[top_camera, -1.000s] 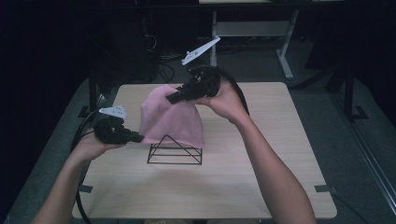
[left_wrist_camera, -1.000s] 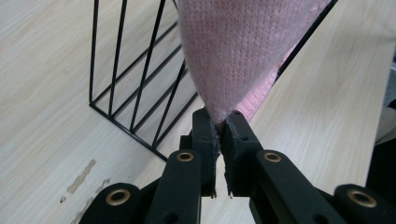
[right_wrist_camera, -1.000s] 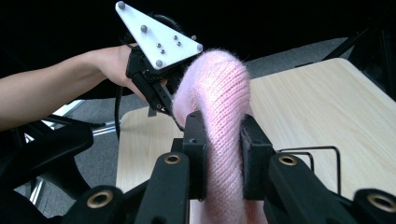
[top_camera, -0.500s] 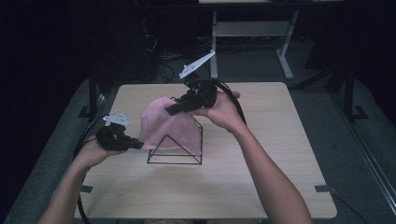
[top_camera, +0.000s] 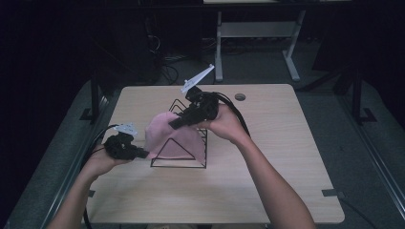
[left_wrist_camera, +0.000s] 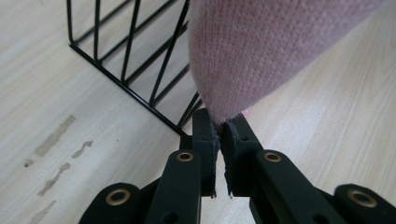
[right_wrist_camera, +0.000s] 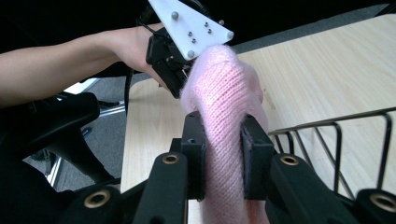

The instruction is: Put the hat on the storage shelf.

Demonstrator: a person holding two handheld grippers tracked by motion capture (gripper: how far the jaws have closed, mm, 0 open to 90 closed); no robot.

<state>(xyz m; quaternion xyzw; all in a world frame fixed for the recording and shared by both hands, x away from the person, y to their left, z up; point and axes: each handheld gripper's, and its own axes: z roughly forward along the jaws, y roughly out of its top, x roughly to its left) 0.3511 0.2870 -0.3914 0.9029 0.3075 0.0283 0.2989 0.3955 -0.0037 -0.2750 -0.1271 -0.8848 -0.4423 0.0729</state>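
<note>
Lowered since a second ago, the pink knit cloth [top_camera: 168, 136] now drapes the black wire rack [top_camera: 191, 151] mid-desk [top_camera: 267, 167]. Left claw [left_wrist_camera: 219, 140] pinches its corner; right claw [right_wrist_camera: 223, 154] clamps a thick fold. Bare desk surrounds the rack.

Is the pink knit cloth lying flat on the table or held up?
Held up. The pink knit cloth drapes over the black wire rack, pinched by the left gripper and the right gripper.

A white metal table frame [top_camera: 258, 33] stands on the grey floor [top_camera: 325, 71] beyond the desk, beside what may be tangled cables [top_camera: 165, 59].
</note>
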